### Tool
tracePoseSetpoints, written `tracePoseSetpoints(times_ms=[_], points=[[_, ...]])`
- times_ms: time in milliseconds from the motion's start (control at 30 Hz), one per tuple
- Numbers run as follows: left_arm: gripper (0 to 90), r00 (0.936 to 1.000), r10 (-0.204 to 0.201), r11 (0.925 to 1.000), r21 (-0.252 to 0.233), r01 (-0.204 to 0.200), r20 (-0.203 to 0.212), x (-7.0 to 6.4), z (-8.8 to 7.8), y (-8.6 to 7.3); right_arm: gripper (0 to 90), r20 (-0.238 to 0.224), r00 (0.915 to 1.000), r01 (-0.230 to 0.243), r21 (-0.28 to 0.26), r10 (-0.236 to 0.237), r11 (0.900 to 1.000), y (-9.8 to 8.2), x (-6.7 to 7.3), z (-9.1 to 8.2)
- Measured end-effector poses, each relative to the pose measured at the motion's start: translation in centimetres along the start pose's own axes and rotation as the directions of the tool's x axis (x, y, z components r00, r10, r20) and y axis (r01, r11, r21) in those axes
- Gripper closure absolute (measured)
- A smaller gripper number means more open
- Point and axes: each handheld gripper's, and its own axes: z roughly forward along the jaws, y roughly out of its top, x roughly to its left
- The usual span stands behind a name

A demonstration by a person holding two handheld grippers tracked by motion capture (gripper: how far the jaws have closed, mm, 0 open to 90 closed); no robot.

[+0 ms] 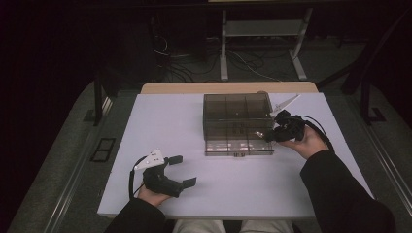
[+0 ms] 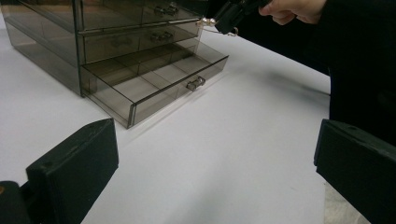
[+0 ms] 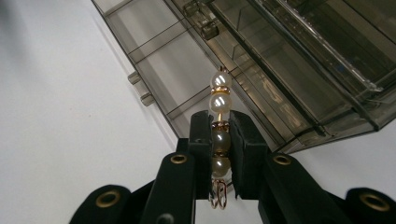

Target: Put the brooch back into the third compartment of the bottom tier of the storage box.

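A smoky clear drawer box (image 1: pixel 236 110) stands mid-table with its bottom drawer (image 1: pixel 238 147) pulled out. In the left gripper view the drawer (image 2: pixel 154 88) shows empty divided compartments. My right gripper (image 1: pixel 266 134) hovers at the box's front right corner. In the right gripper view it (image 3: pixel 219 140) is shut on a short pearl-and-gold bead piece (image 3: pixel 220 95), which sticks out over the open drawer (image 3: pixel 159 60). My left gripper (image 1: pixel 183 170) rests near the table's front left with its jaws wide open and empty (image 2: pixel 215 172). It faces the box and sees the right gripper (image 2: pixel 231 16) farther off.
The white table (image 1: pixel 160 121) has bare room left of and in front of the box. A person's dark sleeve (image 1: pixel 335 189) lies across the front right. Behind the table are a desk frame (image 1: pixel 262 43) and floor cables.
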Motion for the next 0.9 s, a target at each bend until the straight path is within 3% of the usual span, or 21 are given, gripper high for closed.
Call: tracePoseSetpoints(times_ms=[900], points=[[0.0,1.0000,0.000,1.0000,-0.001,0.000,0.003,0.0,0.0,0.0,78.9,-0.006,0.9999,-0.014,0.036,0.014,0.999,-0.4,-0.6,3.0]])
